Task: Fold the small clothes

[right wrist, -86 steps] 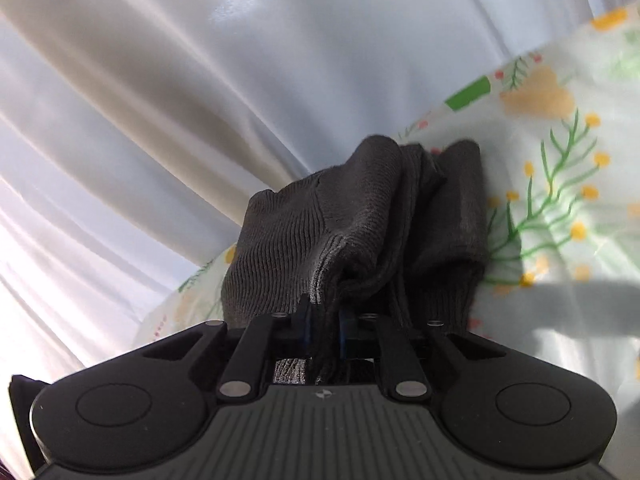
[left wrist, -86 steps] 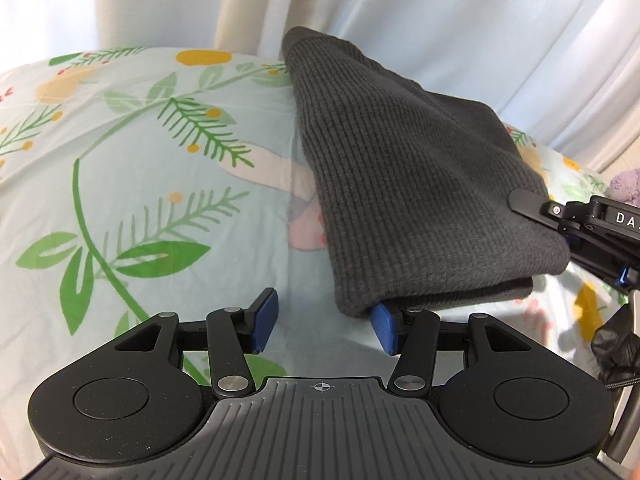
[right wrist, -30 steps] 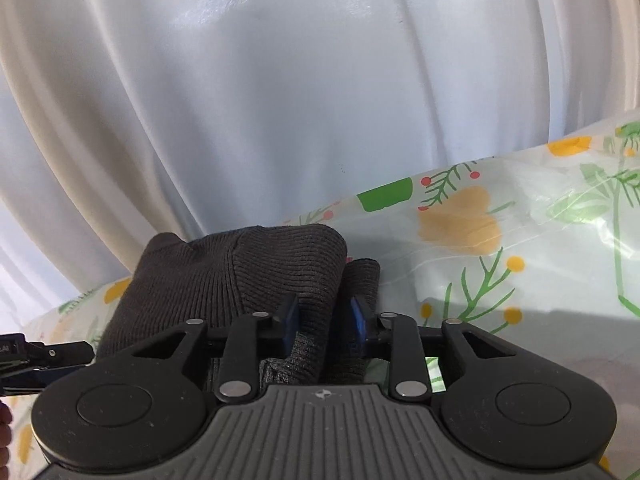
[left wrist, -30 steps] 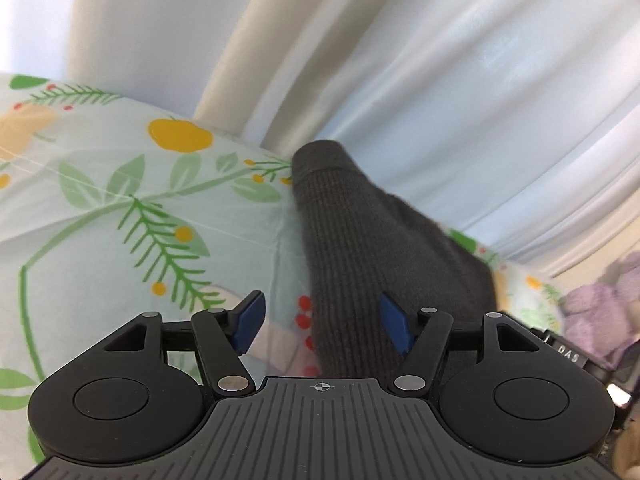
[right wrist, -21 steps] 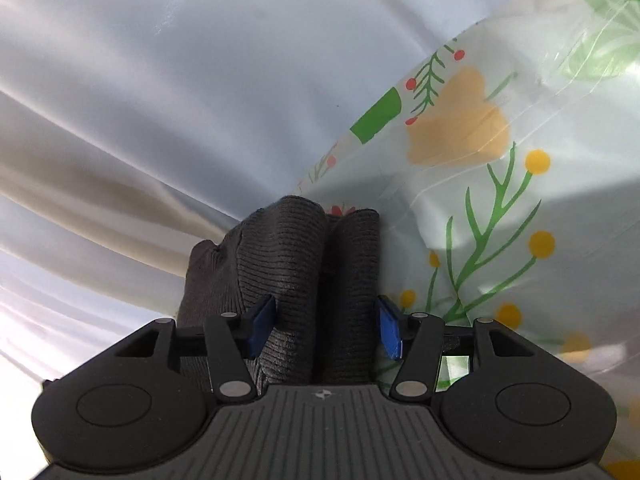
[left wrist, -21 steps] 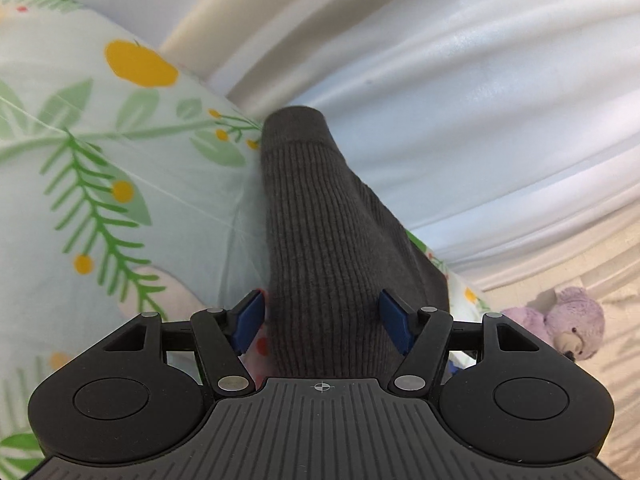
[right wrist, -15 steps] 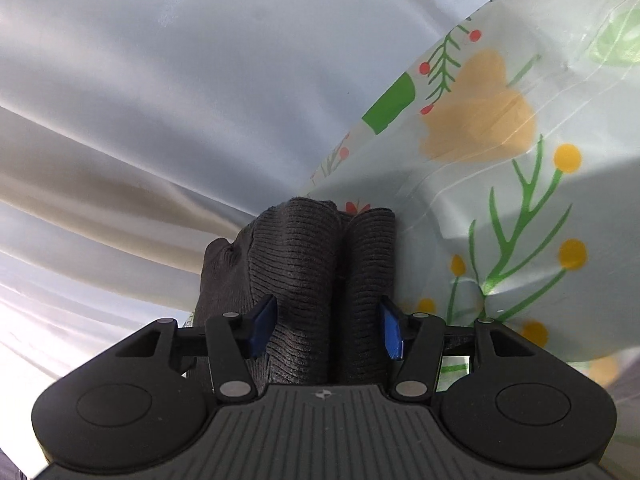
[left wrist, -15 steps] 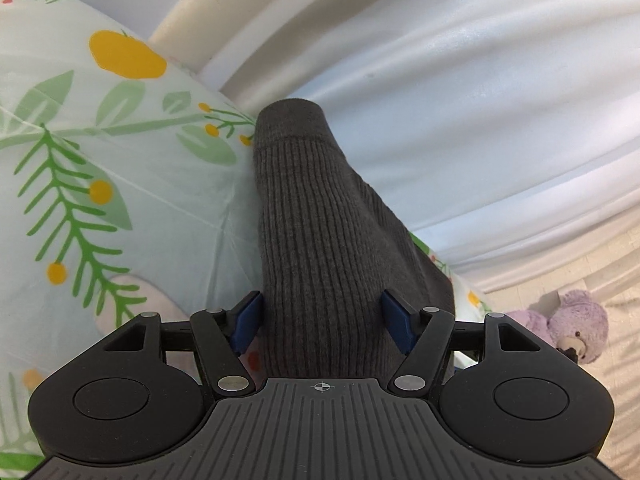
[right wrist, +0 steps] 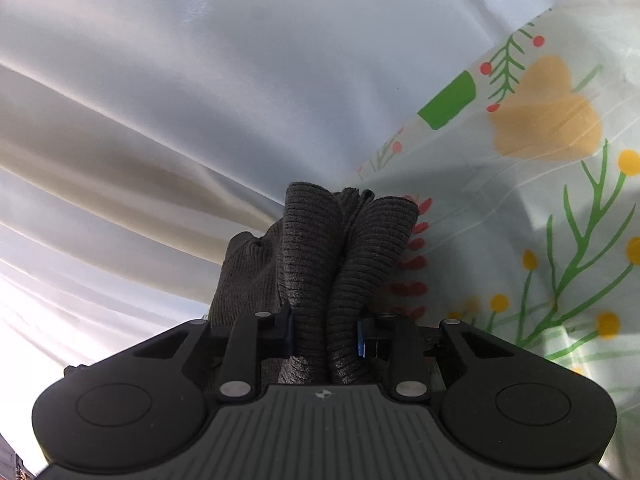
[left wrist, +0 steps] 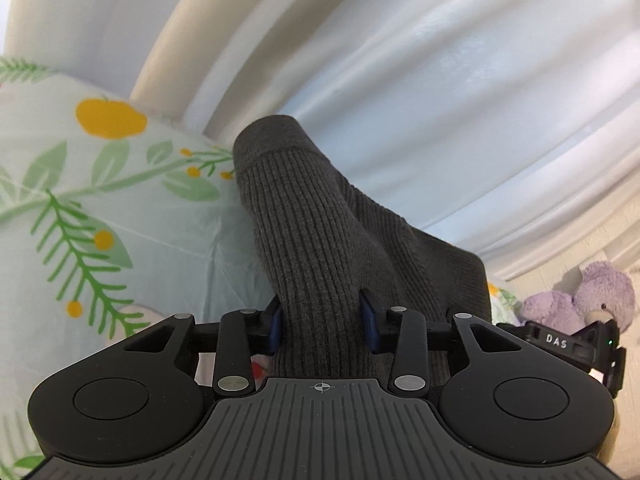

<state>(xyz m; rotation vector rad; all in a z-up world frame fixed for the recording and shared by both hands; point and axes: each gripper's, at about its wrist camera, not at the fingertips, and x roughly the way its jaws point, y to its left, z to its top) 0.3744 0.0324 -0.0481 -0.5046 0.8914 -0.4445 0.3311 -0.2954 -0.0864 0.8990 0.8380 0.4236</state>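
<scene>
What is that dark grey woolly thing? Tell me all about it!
The dark grey knit garment looks soft and ribbed, with a plainer band at its far end. It is folded into thick layers on the flowery sheet. The left gripper and the right gripper each have their jaws closed on a bunched end.

Pale white curtains [left wrist: 420, 92] hang in long folds across the far side, glowing with daylight from behind (brightest at the lower left in the right wrist view). Below them there's a light sheet [left wrist: 120, 208] printed with green fronds and yellow fruit. A purple plush toy [left wrist: 592, 296] sits far right.
</scene>
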